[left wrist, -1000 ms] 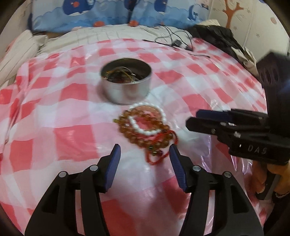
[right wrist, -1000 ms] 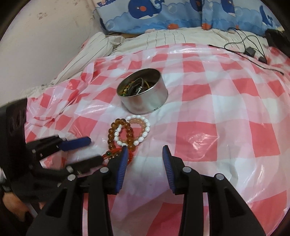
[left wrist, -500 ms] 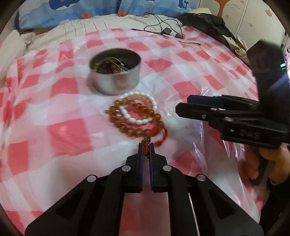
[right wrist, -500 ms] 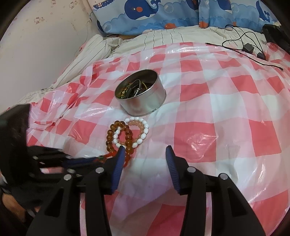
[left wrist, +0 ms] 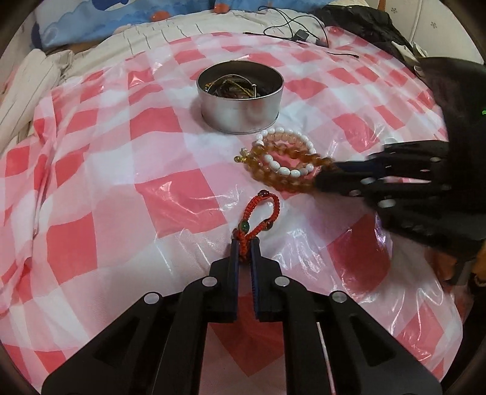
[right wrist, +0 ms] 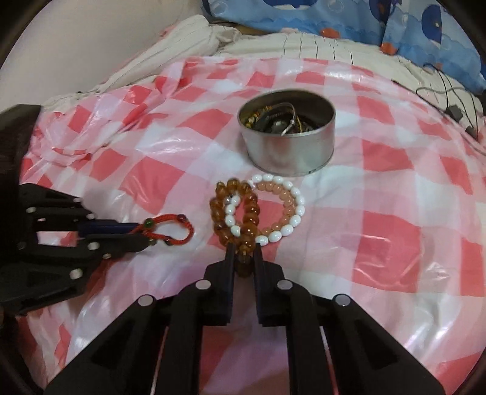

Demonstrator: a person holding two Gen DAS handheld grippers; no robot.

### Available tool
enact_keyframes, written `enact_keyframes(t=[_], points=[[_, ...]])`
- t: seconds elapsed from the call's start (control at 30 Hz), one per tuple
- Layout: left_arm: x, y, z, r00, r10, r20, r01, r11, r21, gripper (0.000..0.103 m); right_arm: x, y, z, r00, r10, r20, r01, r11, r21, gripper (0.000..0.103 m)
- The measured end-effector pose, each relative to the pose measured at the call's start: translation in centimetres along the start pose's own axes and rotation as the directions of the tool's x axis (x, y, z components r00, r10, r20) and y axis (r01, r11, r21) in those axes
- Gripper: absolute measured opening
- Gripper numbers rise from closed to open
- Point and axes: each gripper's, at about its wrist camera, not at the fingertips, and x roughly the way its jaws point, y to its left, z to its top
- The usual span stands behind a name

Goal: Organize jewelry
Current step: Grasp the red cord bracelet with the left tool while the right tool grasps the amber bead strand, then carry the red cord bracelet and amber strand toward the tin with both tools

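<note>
My left gripper (left wrist: 244, 243) is shut on a red cord bracelet (left wrist: 261, 212), pulled clear of the pile; the bracelet also shows in the right wrist view (right wrist: 170, 231). My right gripper (right wrist: 244, 247) is shut on the amber bead bracelet (right wrist: 240, 212), which lies tangled with a white bead bracelet (right wrist: 291, 194) and a peach bead bracelet (right wrist: 273, 188). The pile also shows in the left wrist view (left wrist: 285, 164), with the right gripper (left wrist: 328, 174) at its right end. A round metal tin (right wrist: 288, 136) holding jewelry stands just behind the pile.
A red-and-white checked plastic sheet (left wrist: 121, 182) covers the bed. Black cables (left wrist: 297, 30) and dark clothing (left wrist: 364, 24) lie at the far right. A striped blanket (right wrist: 182, 39) and blue whale pillows (right wrist: 303, 15) lie at the back.
My left gripper closed on the red cord bracelet and drew it away from the pile. My right gripper moved in and closed on the amber bead bracelet.
</note>
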Motion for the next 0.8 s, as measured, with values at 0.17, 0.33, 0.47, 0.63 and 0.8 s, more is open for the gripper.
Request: enact_keyframes(t=[0.17, 0.33, 0.47, 0.63, 0.8], points=[[0.1, 0.3, 0.0, 1.0, -0.025, 0.004, 0.025, 0.999, -0.026, 0.011, -1.8, -2.2, -0.6, 0.997, 0.008, -0.075, -0.007, 1.0, 0.002, 0.012], [0.4, 0.1, 0.0, 0.999, -0.037, 0.007, 0.037, 0.999, -0.023, 0.019, -2.0, -4.2, -0.8, 0.997, -0.015, -0.081, 0.018, 0.999, 0.041, 0.048], [0.5, -0.3, 0.0, 0.999, -0.027, 0.018, 0.027, 1.0, -0.008, 0.024, -2.0, -3.1, -0.8, 1.0, 0.001, -0.029, 0.0, 1.0, 0.017, 0.06], [0.8, -1.5, 0.1, 0.999, 0.023, 0.029, -0.025, 0.999, 0.049, 0.029, 0.6, -0.8, -1.7, 0.991, -0.128, -0.049, 0.121, 0.984, -0.133, 0.056], [0.4, -1.5, 0.3, 0.999, 0.026, 0.028, -0.027, 0.998, 0.05, 0.006, -0.2, -1.8, -1.5, 0.997, -0.028, -0.072, 0.023, 0.997, -0.07, 0.024]])
